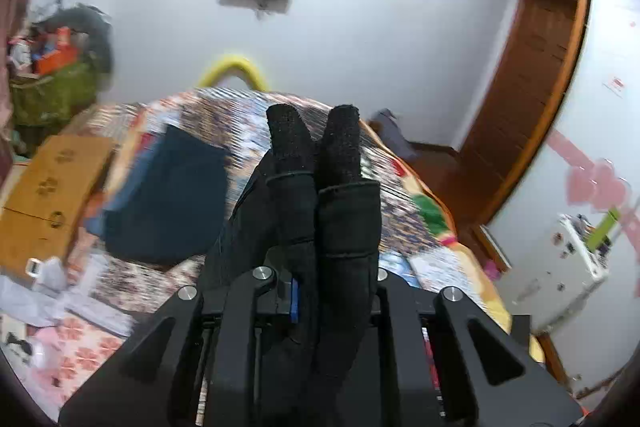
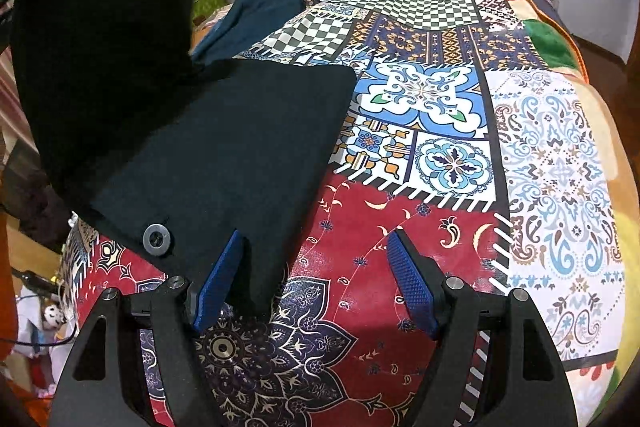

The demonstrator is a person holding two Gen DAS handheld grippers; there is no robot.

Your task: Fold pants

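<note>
Black pants (image 2: 224, 147) lie partly folded on the patterned bedspread (image 2: 432, 95), with a grey button (image 2: 157, 238) near the front edge. One end of the pants is lifted high at the upper left (image 2: 104, 27). My left gripper (image 1: 314, 131) is shut on black pants cloth (image 1: 240, 227), which drapes down over its fingers above the bed. My right gripper (image 2: 316, 267) is open with blue pads, low over the bedspread; its left pad (image 2: 220, 279) sits at the pants' near edge, holding nothing.
A folded dark blue garment (image 1: 168, 199) lies on the bed further back; it also shows in the right wrist view (image 2: 256, 15). A cardboard box (image 1: 48, 195) and clutter stand left of the bed. A wooden door (image 1: 532, 75) is at the right.
</note>
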